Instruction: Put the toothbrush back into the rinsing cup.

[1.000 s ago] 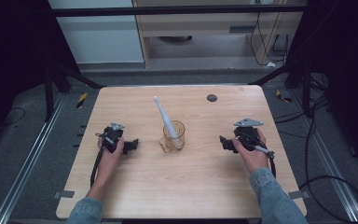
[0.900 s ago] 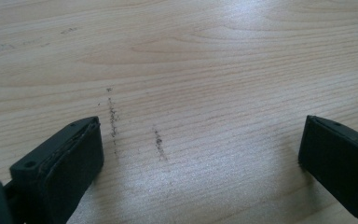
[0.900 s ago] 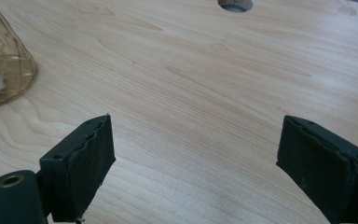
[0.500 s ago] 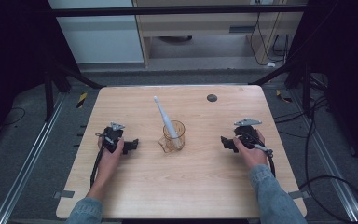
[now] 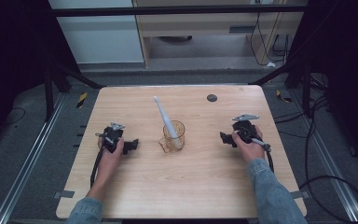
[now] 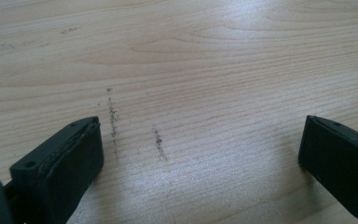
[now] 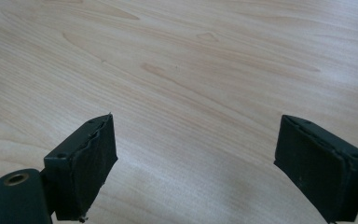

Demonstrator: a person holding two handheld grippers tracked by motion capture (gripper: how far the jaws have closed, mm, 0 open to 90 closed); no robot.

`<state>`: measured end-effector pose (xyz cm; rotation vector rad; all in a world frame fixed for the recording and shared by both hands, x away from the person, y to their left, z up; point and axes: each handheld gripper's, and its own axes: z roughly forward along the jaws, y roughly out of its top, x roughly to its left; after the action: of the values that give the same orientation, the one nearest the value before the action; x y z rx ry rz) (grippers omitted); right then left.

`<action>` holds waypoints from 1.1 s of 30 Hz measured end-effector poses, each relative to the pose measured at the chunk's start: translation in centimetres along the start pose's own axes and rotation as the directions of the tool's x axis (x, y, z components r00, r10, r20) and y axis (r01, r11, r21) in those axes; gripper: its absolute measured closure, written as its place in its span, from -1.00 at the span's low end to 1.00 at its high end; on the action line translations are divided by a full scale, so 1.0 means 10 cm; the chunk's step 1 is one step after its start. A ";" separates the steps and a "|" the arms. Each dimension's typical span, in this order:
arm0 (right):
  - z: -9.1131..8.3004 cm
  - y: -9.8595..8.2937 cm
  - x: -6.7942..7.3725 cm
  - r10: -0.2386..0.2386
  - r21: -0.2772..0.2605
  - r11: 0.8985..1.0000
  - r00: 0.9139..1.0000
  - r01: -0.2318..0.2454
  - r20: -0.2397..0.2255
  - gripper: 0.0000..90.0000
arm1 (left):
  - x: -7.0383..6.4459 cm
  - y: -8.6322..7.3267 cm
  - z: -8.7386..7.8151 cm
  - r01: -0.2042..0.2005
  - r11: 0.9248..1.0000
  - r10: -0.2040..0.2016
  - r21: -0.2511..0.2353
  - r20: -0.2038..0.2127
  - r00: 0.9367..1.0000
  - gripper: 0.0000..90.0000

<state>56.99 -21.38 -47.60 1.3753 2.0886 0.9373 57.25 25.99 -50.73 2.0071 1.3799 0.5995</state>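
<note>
Almost nothing has changed in the last second. The cup (image 5: pixel 174 136) stands in the same place, near the middle of the bench (image 5: pixel 135 186), and the toothbrush (image 5: pixel 164 117) is in it as before, its foot inside the cup and its long body leaning up and away toward the far-left side. The left hand-held gripper (image 5: pixel 131 145) rests on the bench to the left of the cup, well apart from it, and has not moved. Its jaws are wide and hold nothing; between them I see only bare wood with a few dark marks. The right hand-held gripper (image 5: pixel 223 138) has come a very little nearer to the cup, but it also is well apart, with jaws wide and nothing between them.

In my judgement the work on the cup and toothbrush is not yet begun or is at a pause: both hands wait, and the next move must first close the distance to the cup.
</note>
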 end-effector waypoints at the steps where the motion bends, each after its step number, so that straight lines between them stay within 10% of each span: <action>1: 0.01 0.02 -0.01 -0.005 0.001 1.000 1.000 0.005 0.003 -0.72 | 0.00 0.00 0.00 0.000 1.000 0.000 0.000 0.000 1.000 -1.00; 33: 0.28 -0.08 -0.39 0.119 -0.016 0.993 0.988 -0.118 0.095 -0.69 | 0.00 0.00 0.00 -0.003 1.000 0.003 0.000 0.003 1.000 -1.00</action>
<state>59.97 -24.35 -50.01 1.5221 1.9466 0.9088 57.24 25.97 -50.73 2.0094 1.3754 0.5972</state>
